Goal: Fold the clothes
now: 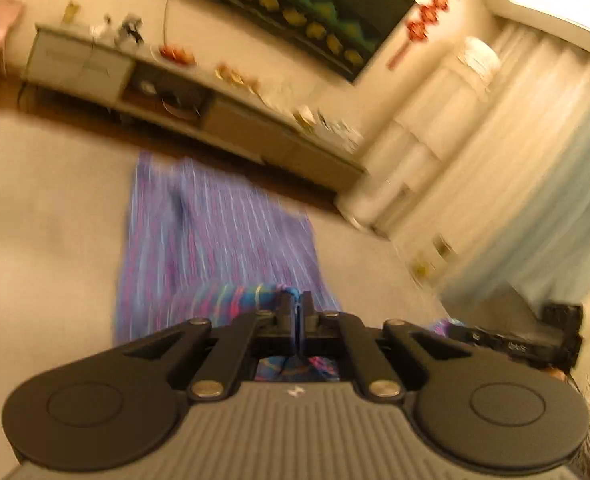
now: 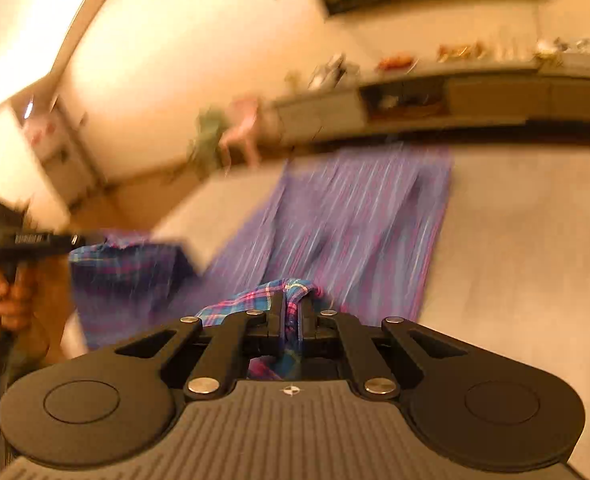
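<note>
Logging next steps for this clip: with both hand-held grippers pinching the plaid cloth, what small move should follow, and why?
Probably carry both pinched corners forward over the flat part. The left hand-held gripper and right hand-held gripper are each shut on a bunched edge of the plaid cloth, whose far half lies spread on the grey surface, ready to be covered.
</note>
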